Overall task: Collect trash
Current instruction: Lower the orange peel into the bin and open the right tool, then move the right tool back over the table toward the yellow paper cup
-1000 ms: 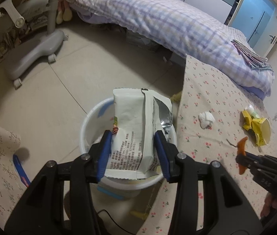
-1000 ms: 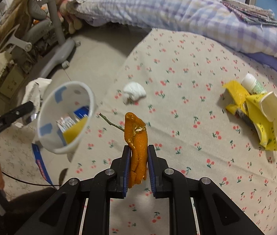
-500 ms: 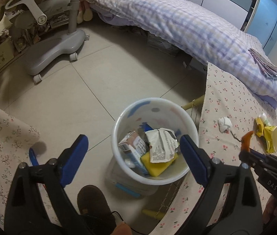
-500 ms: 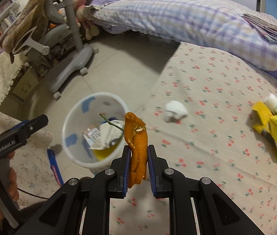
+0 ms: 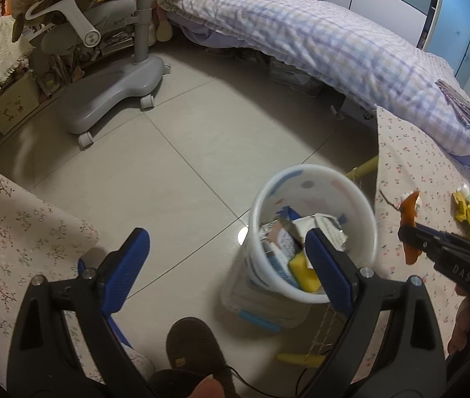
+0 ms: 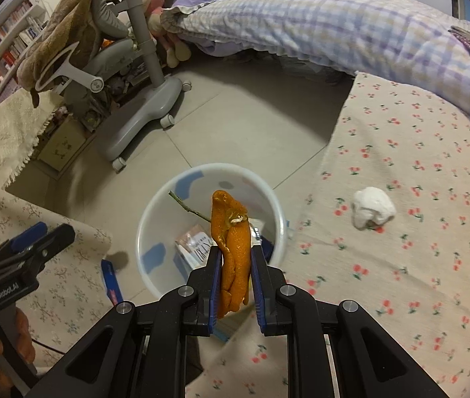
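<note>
My right gripper [image 6: 234, 277] clamps the peel [image 6: 231, 248] above the bin [image 6: 155, 219]. My left gripper [image 5: 226, 260] gapes wide, empty.

Black tongs [image 5: 228, 258] with blue pads [image 5: 326, 270], silver screws [image 6: 185, 291].

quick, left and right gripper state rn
left gripper: open, nothing between its jaws.
right gripper: closed on the orange peel, above the white bin.

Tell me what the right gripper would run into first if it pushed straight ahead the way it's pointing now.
Most likely the white trash bin: the right gripper, shut on the orange peel, looks down into its open mouth. It would probably meet the wrappers inside, though depth is hard to judge.
</note>
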### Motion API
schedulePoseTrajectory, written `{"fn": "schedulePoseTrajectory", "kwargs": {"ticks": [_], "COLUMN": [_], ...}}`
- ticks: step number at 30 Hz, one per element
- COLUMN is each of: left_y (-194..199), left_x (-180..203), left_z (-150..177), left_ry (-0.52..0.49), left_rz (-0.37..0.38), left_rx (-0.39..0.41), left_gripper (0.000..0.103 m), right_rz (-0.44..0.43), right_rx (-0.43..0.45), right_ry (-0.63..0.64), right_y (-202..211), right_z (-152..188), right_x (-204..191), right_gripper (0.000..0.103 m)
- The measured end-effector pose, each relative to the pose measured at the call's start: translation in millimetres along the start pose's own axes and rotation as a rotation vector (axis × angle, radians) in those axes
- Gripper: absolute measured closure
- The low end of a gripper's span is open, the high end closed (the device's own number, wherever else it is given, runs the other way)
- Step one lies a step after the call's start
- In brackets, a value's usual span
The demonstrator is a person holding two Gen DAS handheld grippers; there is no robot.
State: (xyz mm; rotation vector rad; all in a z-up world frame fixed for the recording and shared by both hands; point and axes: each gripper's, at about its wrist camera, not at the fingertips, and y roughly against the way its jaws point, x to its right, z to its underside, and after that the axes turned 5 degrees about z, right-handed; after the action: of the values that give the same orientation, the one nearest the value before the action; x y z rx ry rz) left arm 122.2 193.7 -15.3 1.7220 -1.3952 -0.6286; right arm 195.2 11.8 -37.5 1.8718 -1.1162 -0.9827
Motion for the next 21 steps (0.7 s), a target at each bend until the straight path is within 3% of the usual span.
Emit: {"fn": "schedulePoseTrajectory", "kwargs": {"ticks": [7,8,9,11,21], "left_y": [0.7,1.0,1.0,1.4,10.1], "left_x": [-8.3,-8.9,-9.1,-8.8,15.1], "left_z": [2.7,2.8,3.1,3.5,5.8], "left_ry": [-0.001,0.0,0.001,-0.002,-0.06], "left_rz": [-0.005,-0.002,0.0,0.004,0.039], "left_rx": [-0.005,-0.005,-0.005,-0.004,0.034], "left_gripper": [0.009,0.009,0.009,0.008,0.008], "right_rz": [-0.031,-0.039,-0.039,-0.036,0.049], "right_rx": [0.02,0.02,0.023,0.048,0.149], "right_ry": [0.003,-0.005,-0.015,-0.03,-0.044], "right_y": [-8.7,-9.0,-8.5,-4.0,46.5], "right_z": [-1.4,-1.8,-2.3,-2.8,5.2], "right_x": [-8.4,-8.4,-7.6,-5.3,31.2], "right_gripper": [0.081,0.072,0.055,0.033,0.03]}}
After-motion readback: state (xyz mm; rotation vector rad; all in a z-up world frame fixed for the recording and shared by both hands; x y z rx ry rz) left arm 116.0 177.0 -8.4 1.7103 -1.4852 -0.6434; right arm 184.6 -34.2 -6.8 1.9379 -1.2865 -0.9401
